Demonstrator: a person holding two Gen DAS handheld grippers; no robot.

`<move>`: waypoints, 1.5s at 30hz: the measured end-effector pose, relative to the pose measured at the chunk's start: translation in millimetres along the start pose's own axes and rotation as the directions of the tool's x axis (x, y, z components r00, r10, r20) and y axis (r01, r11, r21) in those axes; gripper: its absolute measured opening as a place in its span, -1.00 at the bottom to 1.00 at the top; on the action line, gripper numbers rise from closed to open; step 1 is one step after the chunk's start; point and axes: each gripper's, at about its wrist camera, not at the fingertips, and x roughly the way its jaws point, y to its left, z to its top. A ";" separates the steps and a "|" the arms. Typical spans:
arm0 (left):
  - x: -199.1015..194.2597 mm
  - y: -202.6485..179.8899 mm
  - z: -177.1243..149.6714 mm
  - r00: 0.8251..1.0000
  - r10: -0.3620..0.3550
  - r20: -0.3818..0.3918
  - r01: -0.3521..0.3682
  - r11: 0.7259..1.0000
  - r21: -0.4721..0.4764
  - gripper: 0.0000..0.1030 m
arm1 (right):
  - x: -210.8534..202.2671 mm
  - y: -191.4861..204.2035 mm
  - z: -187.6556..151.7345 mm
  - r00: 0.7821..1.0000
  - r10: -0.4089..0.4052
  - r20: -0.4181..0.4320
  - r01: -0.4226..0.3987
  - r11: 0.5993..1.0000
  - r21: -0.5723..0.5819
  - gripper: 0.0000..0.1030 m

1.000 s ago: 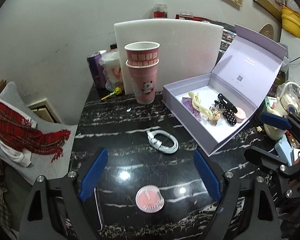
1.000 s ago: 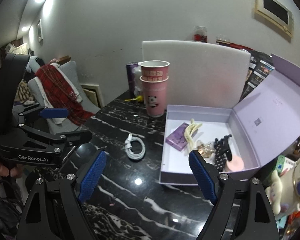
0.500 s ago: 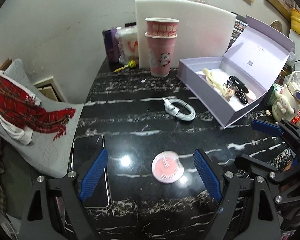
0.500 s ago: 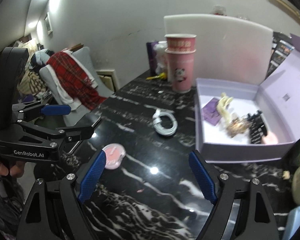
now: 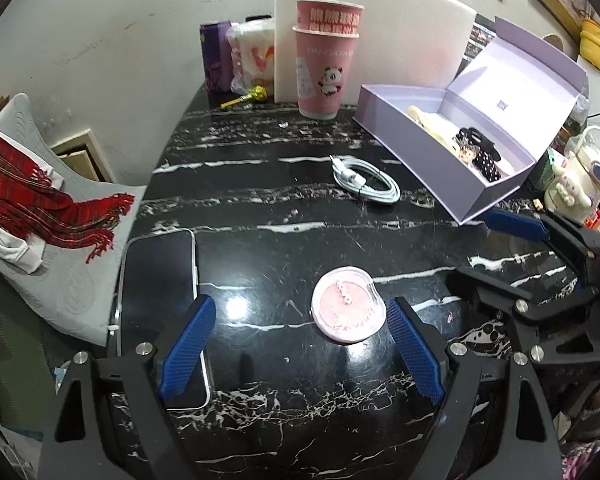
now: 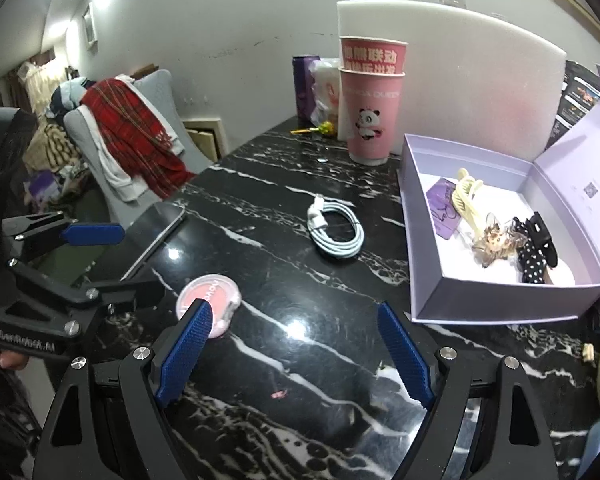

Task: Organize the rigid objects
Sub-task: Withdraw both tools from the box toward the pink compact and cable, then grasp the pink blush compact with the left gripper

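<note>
1. The black marble table carries everything.
2. The white foam board stands upright at the far edge.
3. The open lilac box sits by the right edge, holding hair clips.
4. The stacked pink cups stand at the far edge, just left of the box.
5. The phone lies flat along the left edge.
6. The left gripper hangs empty, fingers wide apart.
7. The right gripper is likewise spread and empty.
8. The white cable lies coiled mid-table.
9. The pink compact lies near the front edge, just inside the left gripper's right finger, apparently untouched.
</note>
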 end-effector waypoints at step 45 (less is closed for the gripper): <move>49.0 17.2 3.3 0.999 0.032 -0.024 -0.032 0.999 0.019 0.03 | 92.9 7.5 52.0 0.995 0.083 -0.060 -0.090 0.988 -0.125 0.57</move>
